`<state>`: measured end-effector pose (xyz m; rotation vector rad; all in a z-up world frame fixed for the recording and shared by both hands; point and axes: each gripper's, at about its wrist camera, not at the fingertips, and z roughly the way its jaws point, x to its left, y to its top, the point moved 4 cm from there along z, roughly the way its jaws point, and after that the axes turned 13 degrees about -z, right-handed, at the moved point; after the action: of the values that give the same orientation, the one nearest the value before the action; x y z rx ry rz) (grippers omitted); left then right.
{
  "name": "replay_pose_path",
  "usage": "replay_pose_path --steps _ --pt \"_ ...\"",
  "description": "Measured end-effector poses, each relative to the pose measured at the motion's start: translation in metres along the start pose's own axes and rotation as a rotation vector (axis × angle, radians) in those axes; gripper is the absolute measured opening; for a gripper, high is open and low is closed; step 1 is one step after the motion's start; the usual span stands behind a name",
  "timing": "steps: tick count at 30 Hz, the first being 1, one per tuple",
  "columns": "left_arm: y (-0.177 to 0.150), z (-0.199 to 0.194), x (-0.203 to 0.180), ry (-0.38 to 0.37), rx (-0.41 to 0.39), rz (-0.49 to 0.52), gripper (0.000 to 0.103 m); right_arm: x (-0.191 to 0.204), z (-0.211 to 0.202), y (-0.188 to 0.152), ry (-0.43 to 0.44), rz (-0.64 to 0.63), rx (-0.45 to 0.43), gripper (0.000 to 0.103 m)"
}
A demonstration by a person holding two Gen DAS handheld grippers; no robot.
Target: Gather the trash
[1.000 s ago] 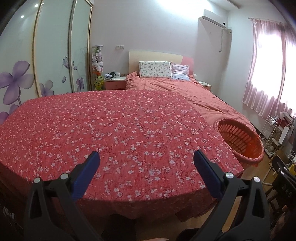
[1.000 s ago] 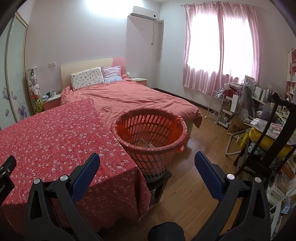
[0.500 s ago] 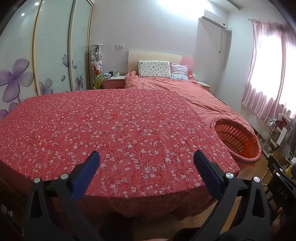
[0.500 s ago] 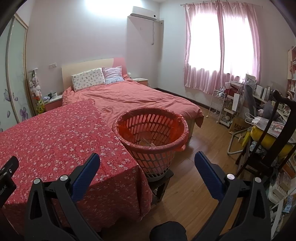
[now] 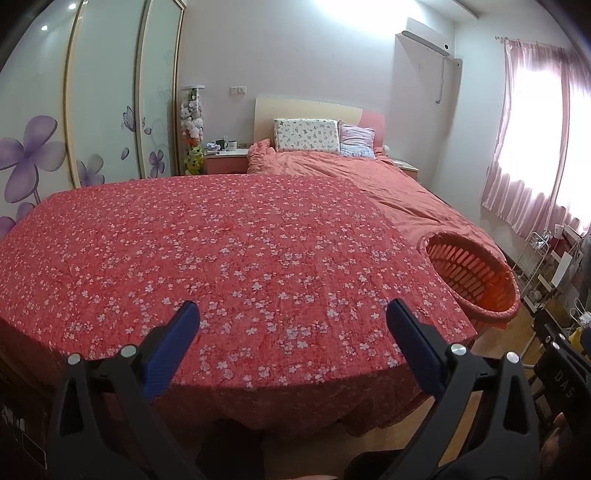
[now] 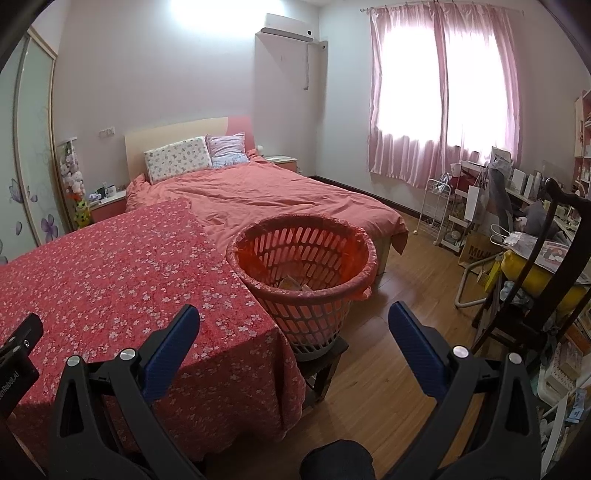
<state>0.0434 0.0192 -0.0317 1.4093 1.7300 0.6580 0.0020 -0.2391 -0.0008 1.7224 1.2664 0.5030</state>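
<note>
Left gripper (image 5: 291, 317): jaws wide apart, nothing between them, hanging over the near edge of the table (image 5: 221, 258). Table is covered by a red cloth with small white flowers; no loose items visible on it from the left wrist view.

Right gripper (image 6: 293, 319): jaws also wide apart, holding nothing, aimed at the table's right corner and the basket (image 6: 303, 258).

Basket: orange-red slotted plastic with a thin red liner folded over the rim. It sits on a dark stool (image 6: 321, 354) just beside the table's right edge, between table and bed (image 6: 266, 199). Trash (image 6: 291, 282) is in the bottom: pale paper-like scraps, too small to identify further.

Readable writing:
- "DAS" in pale letters on a black part (image 5: 563, 380) at the right edge of the left wrist view.
- "MUJI" partly visible on a brown box (image 6: 480, 251) by the desk on the right.
- Black block (image 6: 16, 354) at the left edge of the right wrist view carries white text ending "Robot.AI"; the start is cut off.

Bed has a salmon cover and two pillows. Pink curtains (image 6: 443, 92) over a bright window, AC unit (image 6: 288, 33) high on the wall. Wardrobe doors (image 5: 92, 110) show purple flower prints. A dark chair (image 6: 546, 288) stands at the right, with a yellow item behind it.
</note>
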Motion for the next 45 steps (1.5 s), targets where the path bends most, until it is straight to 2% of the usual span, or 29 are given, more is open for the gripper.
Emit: replay_pose_path --steps 12,45 --pt "0.0027 -0.0067 -0.0044 -0.004 -0.025 0.006 0.099 0.0 -0.0003 -0.0006 0.001 0.001 0.0 0.101" --pt "-0.0018 -0.0093 -0.0088 -0.009 -0.024 0.017 0.099 0.002 -0.0008 -0.0018 0.006 0.003 0.003 0.101"
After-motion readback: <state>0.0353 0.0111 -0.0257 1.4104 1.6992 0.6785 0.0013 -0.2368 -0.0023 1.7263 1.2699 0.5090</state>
